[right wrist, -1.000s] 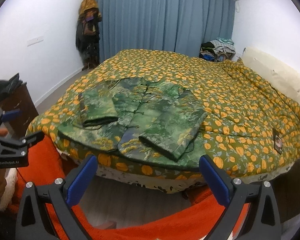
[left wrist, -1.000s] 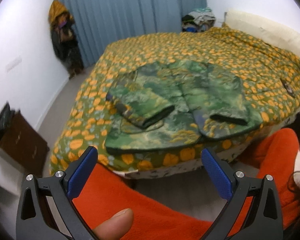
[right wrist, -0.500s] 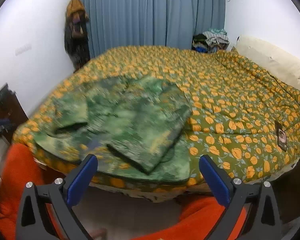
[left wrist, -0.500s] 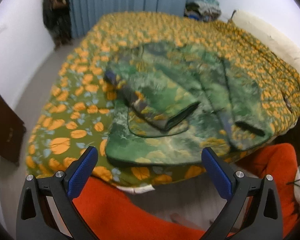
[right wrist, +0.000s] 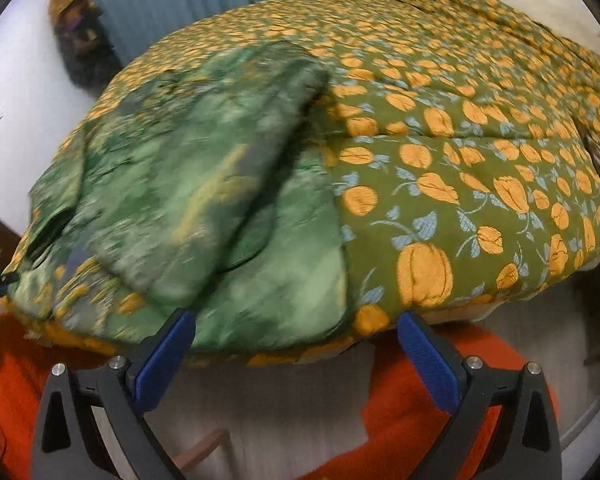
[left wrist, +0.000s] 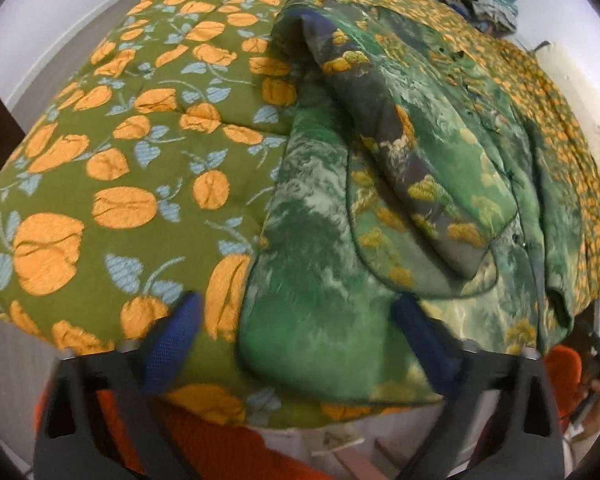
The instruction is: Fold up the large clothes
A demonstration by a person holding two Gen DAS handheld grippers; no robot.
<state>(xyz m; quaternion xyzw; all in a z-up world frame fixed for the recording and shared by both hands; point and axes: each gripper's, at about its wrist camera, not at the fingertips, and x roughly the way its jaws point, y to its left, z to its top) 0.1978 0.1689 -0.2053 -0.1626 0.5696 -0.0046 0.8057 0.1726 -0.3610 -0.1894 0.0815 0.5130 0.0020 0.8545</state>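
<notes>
at the bed edge, green jacket (left wrist: 320, 280) hem between both wide-spread grippers, left gripper (left wrist: 296, 340), right gripper (right wrist: 296, 344)

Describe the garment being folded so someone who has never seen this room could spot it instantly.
Start at the bed's quilt, olive with orange fruit. At its near edge lies the green jacket, sleeves folded across its front. Its marbled green print, without fruit, sets it apart.
</notes>
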